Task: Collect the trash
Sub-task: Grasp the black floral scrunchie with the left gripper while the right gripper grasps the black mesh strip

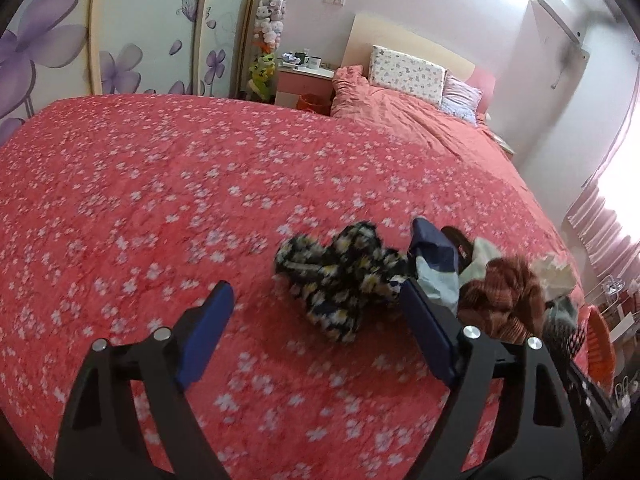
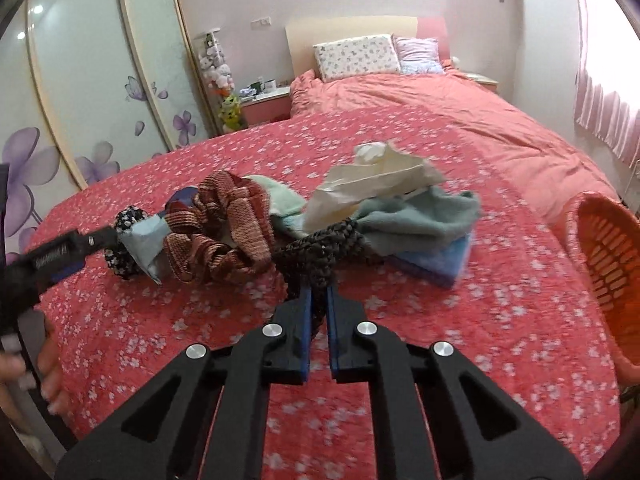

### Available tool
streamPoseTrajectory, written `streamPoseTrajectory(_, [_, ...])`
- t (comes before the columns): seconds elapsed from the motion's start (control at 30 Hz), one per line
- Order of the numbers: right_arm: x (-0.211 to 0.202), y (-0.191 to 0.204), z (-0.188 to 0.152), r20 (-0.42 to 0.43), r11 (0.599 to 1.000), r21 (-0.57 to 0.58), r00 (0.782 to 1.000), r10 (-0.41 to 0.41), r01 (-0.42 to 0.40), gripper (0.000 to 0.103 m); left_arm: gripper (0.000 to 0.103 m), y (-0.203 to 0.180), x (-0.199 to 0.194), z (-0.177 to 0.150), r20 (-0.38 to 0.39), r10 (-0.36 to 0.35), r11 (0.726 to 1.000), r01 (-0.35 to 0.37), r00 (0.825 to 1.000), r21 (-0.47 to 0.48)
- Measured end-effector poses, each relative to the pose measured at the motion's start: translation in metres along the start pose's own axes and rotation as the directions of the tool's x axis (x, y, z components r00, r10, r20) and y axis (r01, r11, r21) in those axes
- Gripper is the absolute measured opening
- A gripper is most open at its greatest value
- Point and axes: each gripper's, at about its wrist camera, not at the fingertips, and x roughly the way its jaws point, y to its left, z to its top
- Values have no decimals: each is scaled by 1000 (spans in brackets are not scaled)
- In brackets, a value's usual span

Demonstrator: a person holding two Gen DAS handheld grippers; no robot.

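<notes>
Left hand-held gripper (image 1: 316, 300) spread wide over the red flowered bedspread (image 1: 140, 200), nothing pressed between its 2 blue pads. Just ahead of it, nearer the right finger, a black scrunchie with yellow and white flecks (image 1: 340, 276), lying on the bedspread and touching neither pad as far as can be told. To the right of that finger, a small heap: pale blue scrap (image 1: 436, 280), then a rust-brown striped scrunchie (image 1: 504, 296), then crumpled cream tissue (image 1: 556, 272) at the far edge.

Right hand-held gripper (image 2: 319, 296) closed tight on a black knitted band (image 2: 316, 256), the fabric pinched between the 2 blue pads and trailing forward into the heap. To the left of the gripper, the brown striped scrunchie, with the left tool's black arm reaching in from the frame edge. Straight ahead and slightly right, the cream tissue on top of a grey-green cloth (image 2: 424, 216), and under that a blue sponge (image 2: 436, 260). Far right, beside the bed, an orange basket (image 2: 608, 264), well apart from the heap.
</notes>
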Motion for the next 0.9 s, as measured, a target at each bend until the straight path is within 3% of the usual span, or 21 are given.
streamPoseTrajectory(0.17, [-2,-9,-3,2,1000,10,1000,-20,20,7,80,-6,10,11,-5,1,1000,-1,1000,-2])
streamPoseTrajectory(0.23, [-1,-11,-3,-1,1000,17,1000,-24,24,7,72,-9,22,13,-34,15,1000,-15,999,8])
streamPoseTrajectory(0.37, [-4,-15,-5,0,999,15,1000,-31,31,7,70,-5,46,9,-114,-5,1000,2,993,-30])
streamPoseTrajectory(0.4, [-5,-16,-5,3,999,12,999,-34,34,7,68,-6,46,10,-96,3,1000,-5,995,-23])
streamPoseTrajectory(0.53, [-12,-21,-3,18,999,10,999,-39,39,7,34,-11,47,9,-104,-28,999,26,994,-20])
streamPoseTrajectory(0.6, [-16,-23,-1,29,999,14,999,-39,39,7,27,-12,42,9,-91,-23,1000,22,996,-4])
streamPoseTrajectory(0.9, [-43,-38,9,99,998,40,994,-43,39,7,21,-11,0,10,-10,7,1000,-7,1000,29])
